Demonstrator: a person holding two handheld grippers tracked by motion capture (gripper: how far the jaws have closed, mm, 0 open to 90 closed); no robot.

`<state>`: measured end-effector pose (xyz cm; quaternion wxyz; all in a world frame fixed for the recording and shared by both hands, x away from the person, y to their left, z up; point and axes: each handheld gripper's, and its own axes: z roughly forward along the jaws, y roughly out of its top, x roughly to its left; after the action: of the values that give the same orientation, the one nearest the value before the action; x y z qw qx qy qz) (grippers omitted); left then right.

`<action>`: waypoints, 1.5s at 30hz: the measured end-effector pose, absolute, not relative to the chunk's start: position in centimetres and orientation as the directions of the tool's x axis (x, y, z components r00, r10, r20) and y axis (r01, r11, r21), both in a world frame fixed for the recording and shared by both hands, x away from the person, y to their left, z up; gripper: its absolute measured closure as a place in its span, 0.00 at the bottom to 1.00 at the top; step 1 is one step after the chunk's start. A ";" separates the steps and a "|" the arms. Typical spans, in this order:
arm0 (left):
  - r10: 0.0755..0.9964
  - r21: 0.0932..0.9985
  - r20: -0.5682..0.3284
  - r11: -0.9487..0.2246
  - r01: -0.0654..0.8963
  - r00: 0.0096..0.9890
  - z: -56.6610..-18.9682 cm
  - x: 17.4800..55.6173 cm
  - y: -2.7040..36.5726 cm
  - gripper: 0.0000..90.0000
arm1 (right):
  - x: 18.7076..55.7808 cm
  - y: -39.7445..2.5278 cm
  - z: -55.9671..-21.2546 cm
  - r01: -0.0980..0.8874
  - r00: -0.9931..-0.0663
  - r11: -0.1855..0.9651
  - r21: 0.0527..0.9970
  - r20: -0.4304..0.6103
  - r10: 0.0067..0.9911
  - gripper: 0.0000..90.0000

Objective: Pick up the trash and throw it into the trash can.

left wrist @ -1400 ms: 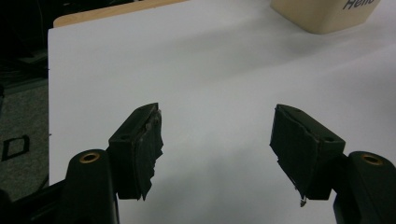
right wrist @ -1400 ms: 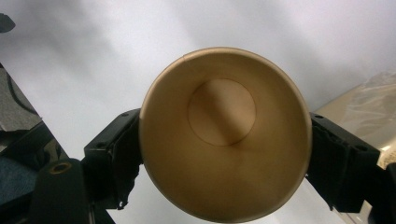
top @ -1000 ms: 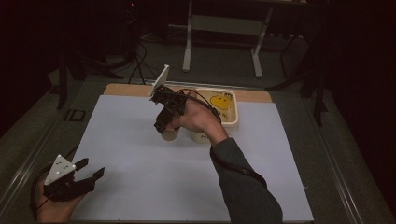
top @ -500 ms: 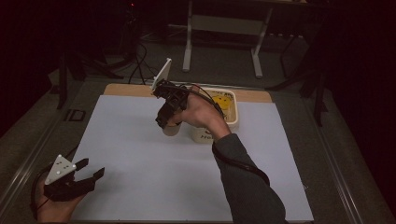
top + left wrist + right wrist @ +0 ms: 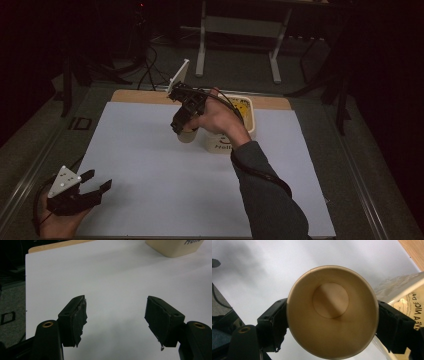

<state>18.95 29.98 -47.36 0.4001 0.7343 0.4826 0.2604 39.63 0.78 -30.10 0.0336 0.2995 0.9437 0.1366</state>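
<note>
Right gripper (image 5: pixel 183 125) holds a paper cup (image 5: pixel 187 135), one jaw on each side of the wall just under the rim. In the right gripper view the cup (image 5: pixel 332 312) sits mouth toward the camera, inside looks empty, both pads pressed to the wall, so the jaws are closed down to the cup's width and gripping it.

Location: cup is toward the far edge of the table, roughly centred left to right, over the white sheet (image 5: pixel 150 165). It looks upright or close to it in the high view. I can't tell whether the base touches the sheet or hangs just above.

Key relation: cup's long axis runs along the gripper's pointing direction, near vertical, base facing the sheet. So a set-down is probably a straight drop along that axis, no re-orientation needed. The cream tub (image 5: pixel 245 120) with printed lettering is just beside the cup on the right, and its edge shows close to one jaw in the right gripper view. Watch clearance when the jaws spread.

Left gripper (image 5: pixel 87 190) sits at the near left corner of the table, jaws wide apart, nothing between them, well apart from the cup. Its view looks across bare sheet toward the tub (image 5: pixel 175 247). Right hand (image 5: pixel 220 120) is the only one in play.
</note>
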 end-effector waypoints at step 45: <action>0.917 0.839 -0.003 -0.214 0.501 0.398 -47.3 18.9 30.0 0.37 | 41.9 -4.1 -27.7 0.641 -0.740 0.704 0.306 -0.001 0.673 0.22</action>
<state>18.85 30.01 -47.32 0.3996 0.7343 0.4829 0.2606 41.94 -4.14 -27.70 0.0565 0.3564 0.9214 0.1441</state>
